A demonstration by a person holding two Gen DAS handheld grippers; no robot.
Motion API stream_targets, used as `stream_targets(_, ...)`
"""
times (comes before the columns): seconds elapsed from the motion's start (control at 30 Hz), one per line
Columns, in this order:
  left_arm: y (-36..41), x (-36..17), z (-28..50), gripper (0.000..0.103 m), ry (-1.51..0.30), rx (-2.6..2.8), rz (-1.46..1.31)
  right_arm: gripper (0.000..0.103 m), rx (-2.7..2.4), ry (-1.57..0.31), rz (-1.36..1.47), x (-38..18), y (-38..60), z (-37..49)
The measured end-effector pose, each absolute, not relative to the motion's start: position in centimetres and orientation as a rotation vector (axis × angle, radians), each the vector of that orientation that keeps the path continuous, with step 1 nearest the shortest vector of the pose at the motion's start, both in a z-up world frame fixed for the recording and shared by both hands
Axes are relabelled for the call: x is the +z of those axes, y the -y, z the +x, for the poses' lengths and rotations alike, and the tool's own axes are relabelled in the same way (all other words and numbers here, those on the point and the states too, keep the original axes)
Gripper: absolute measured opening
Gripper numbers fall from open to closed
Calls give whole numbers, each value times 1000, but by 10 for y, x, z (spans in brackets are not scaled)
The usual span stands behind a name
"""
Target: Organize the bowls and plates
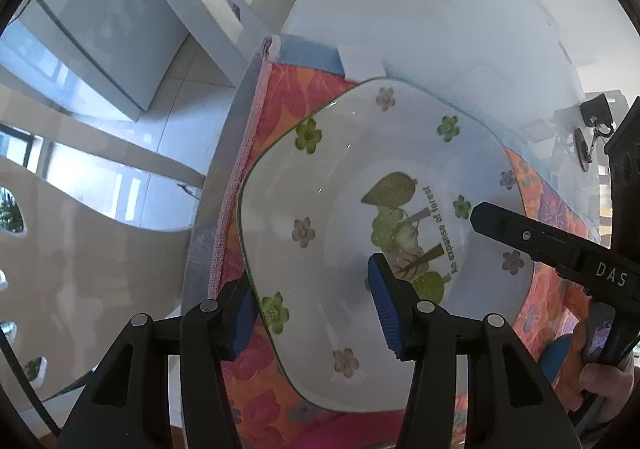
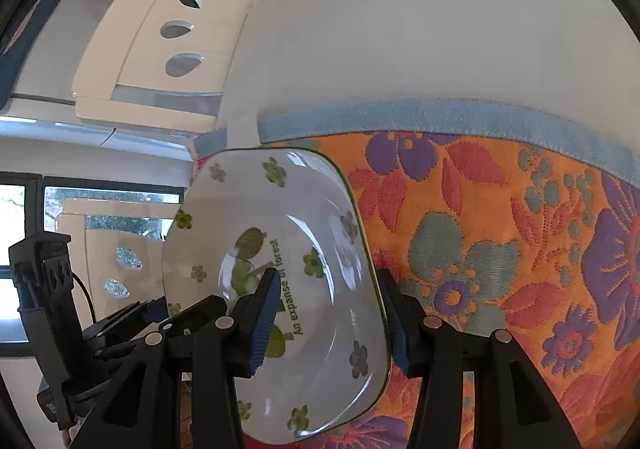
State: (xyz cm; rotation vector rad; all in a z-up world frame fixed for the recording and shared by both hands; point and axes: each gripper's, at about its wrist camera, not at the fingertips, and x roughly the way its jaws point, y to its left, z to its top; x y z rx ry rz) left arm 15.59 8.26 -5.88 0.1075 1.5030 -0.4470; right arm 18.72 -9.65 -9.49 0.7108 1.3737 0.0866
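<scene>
gripping opposite rims of the square plate (image 1: 340, 233) over the floral cloth (image 2: 500, 233), left tool (image 1: 316, 313) and right tool (image 2: 326, 321) risk the glazed rim slipping if either loosens.

The bowl (image 1: 352, 209) carries green lettering, "An expanse of forest", printed inside beside its tree picture, just ahead of the left gripper (image 1: 316, 313). White letters "DAS" stand on the right gripper (image 1: 576, 249), off to that gripper's right.
</scene>
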Motion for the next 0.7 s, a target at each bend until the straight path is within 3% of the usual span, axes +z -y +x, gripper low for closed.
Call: stream_targets(0.7,-85,-18,122,48,-1419,-565,162,48,133,-1300,687,-39,105,152)
